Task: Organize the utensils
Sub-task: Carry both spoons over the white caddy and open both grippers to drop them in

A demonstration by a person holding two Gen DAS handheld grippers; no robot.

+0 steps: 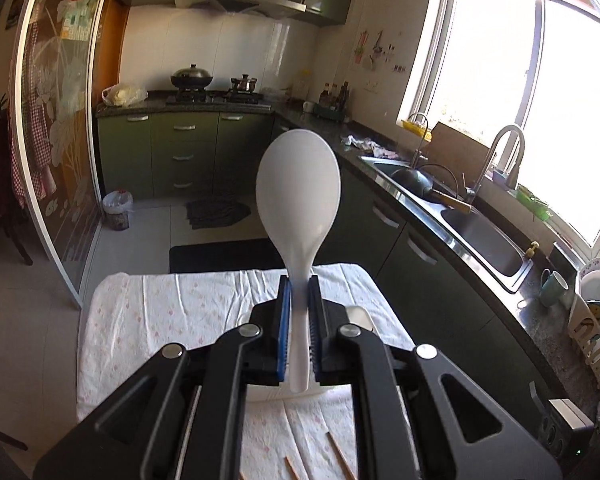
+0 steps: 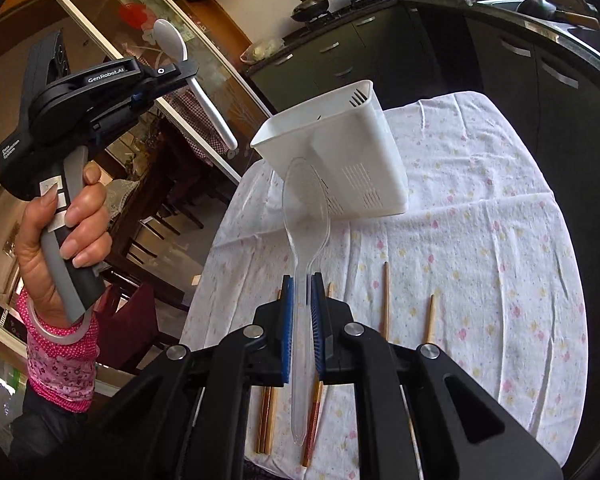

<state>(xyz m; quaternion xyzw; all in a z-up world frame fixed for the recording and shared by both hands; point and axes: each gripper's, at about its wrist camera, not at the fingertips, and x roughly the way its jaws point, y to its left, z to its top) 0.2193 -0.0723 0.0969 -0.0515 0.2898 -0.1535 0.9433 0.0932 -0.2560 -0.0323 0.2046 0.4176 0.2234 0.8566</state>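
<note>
right gripper (image 2: pixel 301 300) clamped on clear plastic spoon (image 2: pixel 305 216) at handle neck, bowl fwd, held over tabletop (image 2: pixel 480 240) just short of white utensil caddy (image 2: pixel 340 152). left gripper (image 1: pixel 299 300) shut on white rice paddle (image 1: pixel 299 192) by handle, bowl up, well above cloth. both look light, stiff, slick plastic; mid-handle grip seems best vs twisting. chopsticks (image 2: pixel 386 296) loose on cloth, thin, prob roll.
</note>
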